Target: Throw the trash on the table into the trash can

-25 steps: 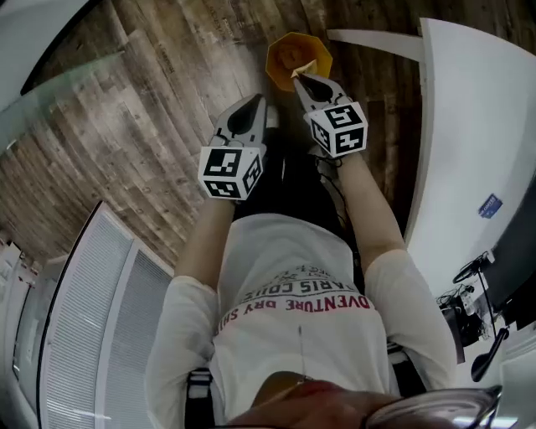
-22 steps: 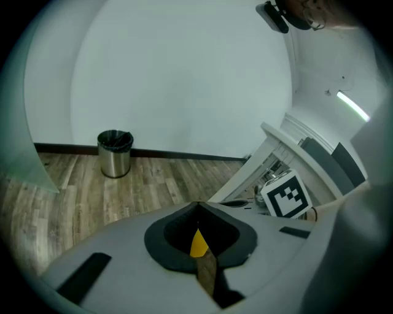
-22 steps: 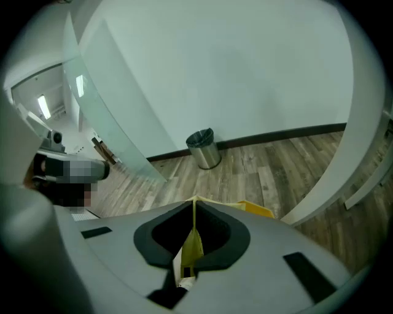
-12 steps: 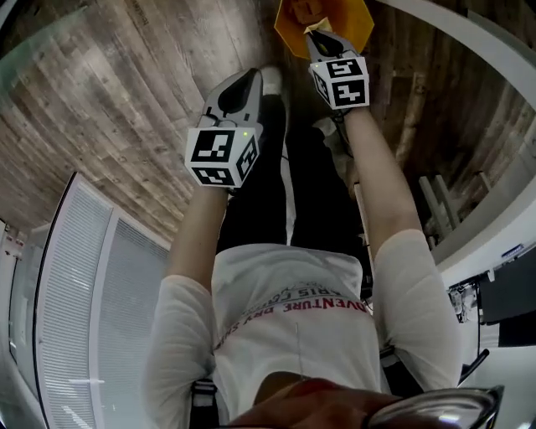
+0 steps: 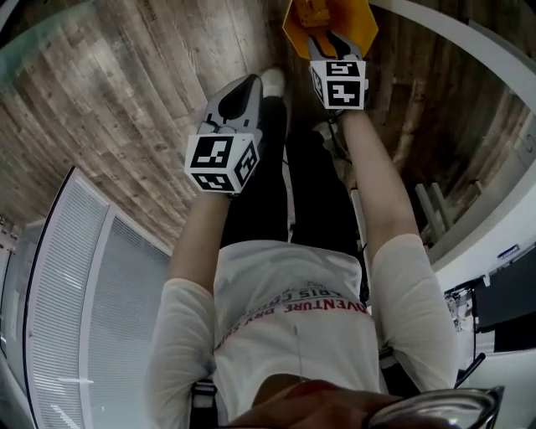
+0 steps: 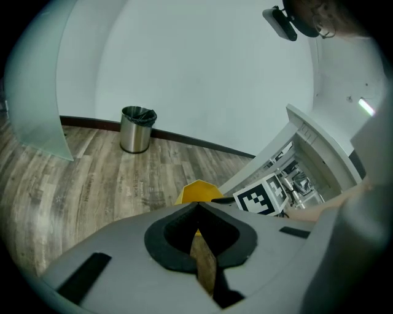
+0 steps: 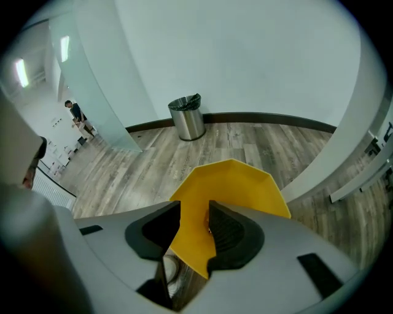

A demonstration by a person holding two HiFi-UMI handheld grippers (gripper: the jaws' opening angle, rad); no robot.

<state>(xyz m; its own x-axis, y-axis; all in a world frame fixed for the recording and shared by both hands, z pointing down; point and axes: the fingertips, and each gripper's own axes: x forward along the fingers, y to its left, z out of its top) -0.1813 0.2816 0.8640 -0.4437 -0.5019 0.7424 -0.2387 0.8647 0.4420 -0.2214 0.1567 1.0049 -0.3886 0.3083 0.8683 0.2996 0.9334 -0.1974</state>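
Yellow trash can stands on the wood floor right under the right gripper. Its jaws have just been opening, with nothing pinched between them (drop looks done). Left gripper is pressed together, empty. Can't make out the trash itself; table leftovers unseen.

One left gripper, one right gripper, one yellow trash can, one steel bin by the wall.

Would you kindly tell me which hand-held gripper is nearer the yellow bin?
Right. The right hand-held gripper is directly over the yellow bin, its jaws just opened with nothing between them; the left hand-held gripper is off to its side, over the floor.
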